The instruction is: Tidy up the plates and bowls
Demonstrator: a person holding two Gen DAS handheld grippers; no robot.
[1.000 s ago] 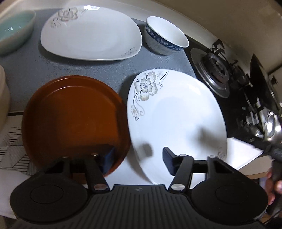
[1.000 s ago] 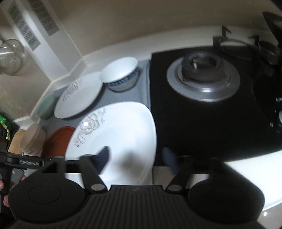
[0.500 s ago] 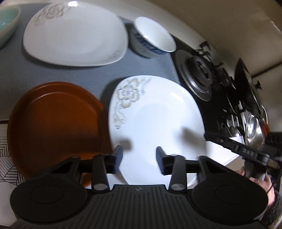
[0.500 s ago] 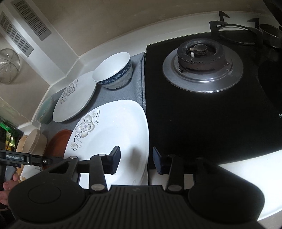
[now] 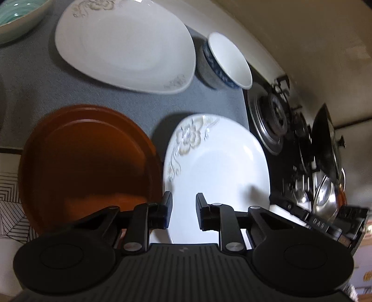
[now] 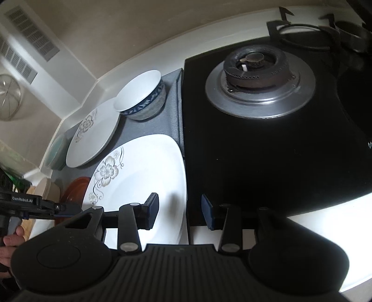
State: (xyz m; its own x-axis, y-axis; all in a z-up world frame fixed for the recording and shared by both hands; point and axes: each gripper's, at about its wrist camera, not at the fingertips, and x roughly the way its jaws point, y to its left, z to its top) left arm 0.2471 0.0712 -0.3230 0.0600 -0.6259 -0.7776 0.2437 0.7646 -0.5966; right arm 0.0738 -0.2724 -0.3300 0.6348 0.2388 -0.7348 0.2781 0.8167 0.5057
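The near flowered plate (image 5: 220, 167) is lying on the grey mat beside the stove (image 6: 260, 76), its left edge next to the brown plate (image 5: 86, 162). The left gripper (image 5: 183, 213) is closing its jaws over the plate's left rim, not yet pinching. The right gripper (image 6: 180, 211) is straddling the stove-side rim, jaws partly spread. Both should probably bite the rim squarely and lift level, clear of the stove.

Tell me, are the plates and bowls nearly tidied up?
Not yet. Nothing looks stacked: the brown plate, far white plate, blue-patterned bowl and green bowl all lie apart on the grey mat. In hand: the left tongs are closing over the near flowered plate's edge, and the right tongs straddle its other edge, neither gripping yet. All sorting remains.
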